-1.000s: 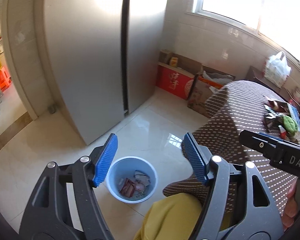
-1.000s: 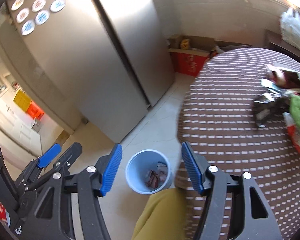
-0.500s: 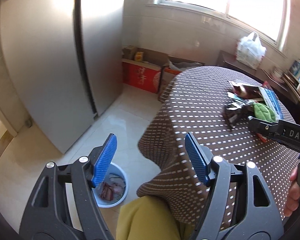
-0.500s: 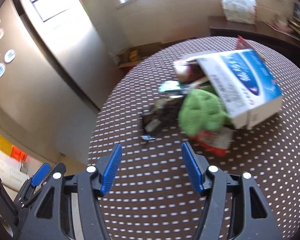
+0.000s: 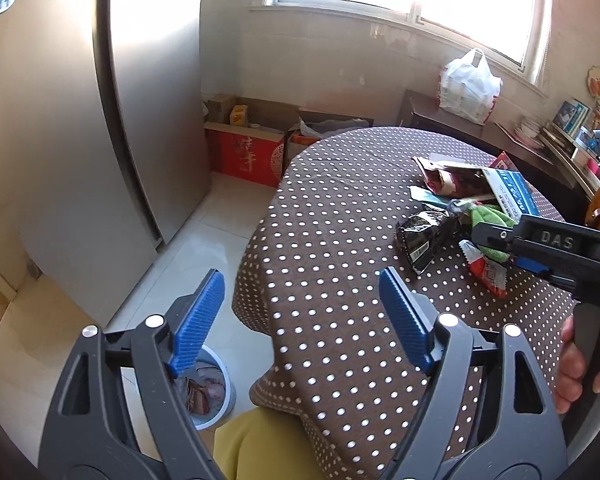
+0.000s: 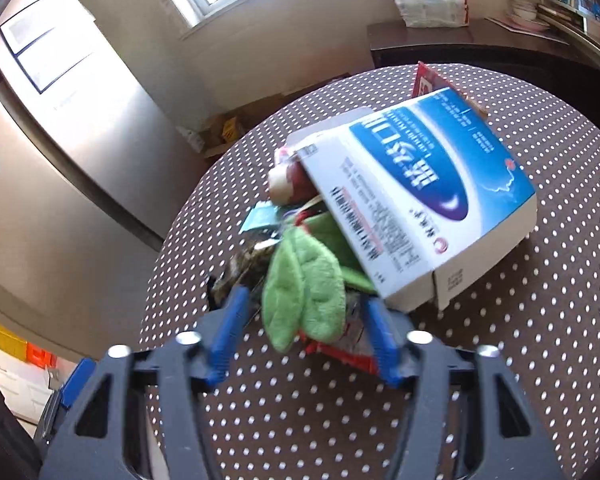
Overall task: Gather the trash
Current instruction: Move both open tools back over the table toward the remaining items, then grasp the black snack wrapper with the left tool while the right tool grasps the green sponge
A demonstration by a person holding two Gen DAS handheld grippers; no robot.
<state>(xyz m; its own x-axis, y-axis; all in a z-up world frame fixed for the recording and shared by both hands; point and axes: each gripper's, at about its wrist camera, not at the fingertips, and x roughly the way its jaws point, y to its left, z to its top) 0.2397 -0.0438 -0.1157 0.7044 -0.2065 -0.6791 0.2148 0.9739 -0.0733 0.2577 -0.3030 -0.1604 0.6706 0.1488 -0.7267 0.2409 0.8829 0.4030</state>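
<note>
A heap of trash lies on the dotted brown tablecloth [image 6: 500, 360]: a blue and white carton [image 6: 428, 188], a green plush cloth [image 6: 304, 288], a black wrapper [image 5: 424, 232] and a red and white wrapper [image 5: 488, 272]. My right gripper [image 6: 304, 320] is open, its blue fingers on either side of the green cloth, just above the red wrapper [image 6: 340, 348]. It also shows in the left wrist view [image 5: 496, 240]. My left gripper [image 5: 300, 312] is open and empty over the table's near edge. A light blue bin [image 5: 216, 392] with trash stands on the floor below.
A steel fridge [image 5: 80, 120] stands to the left. Cardboard boxes [image 5: 248, 152] sit by the wall under the window. A white plastic bag [image 5: 468, 88] rests on a dark sideboard. My yellow-clad knee [image 5: 260, 440] is by the bin.
Both grippers swung from the bin on the floor up to the table. The right gripper moved forward onto the trash heap and now straddles the green cloth.
</note>
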